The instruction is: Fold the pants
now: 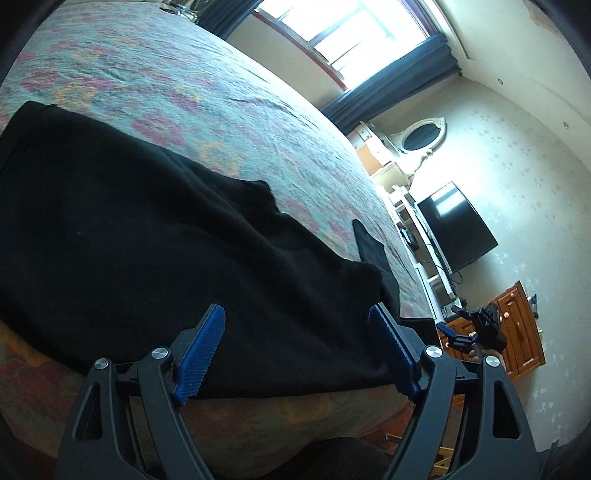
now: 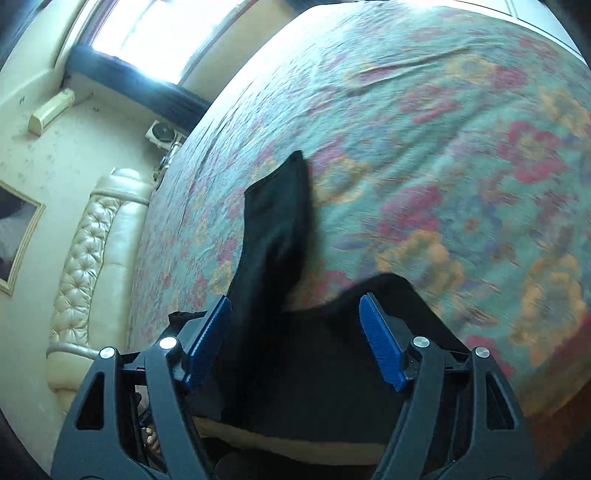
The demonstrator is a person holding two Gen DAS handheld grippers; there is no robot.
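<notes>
Black pants point(image 1: 147, 221) lie spread on a floral bedspread point(image 1: 184, 81), their near edge along the bed's front. My left gripper point(image 1: 295, 310) hovers over that near edge, open, its blue pads point(image 1: 203, 347) apart and touching no cloth. In the right wrist view one narrow leg of the pants point(image 2: 273, 221) stretches away across the bedspread point(image 2: 443, 147), with a wider part bunched close below. My right gripper point(image 2: 294, 299) stands open above it, nothing pinched. The right gripper point(image 1: 476, 328) also shows far right in the left wrist view, held in a hand.
Beyond the bed's foot are a wall-mounted TV point(image 1: 458, 225), a wooden dresser point(image 1: 517, 332) and an oval mirror point(image 1: 421, 136). A curtained window point(image 1: 354, 29) is at the far side. A padded cream headboard point(image 2: 85, 258) and a framed picture point(image 2: 14, 229) are to the left.
</notes>
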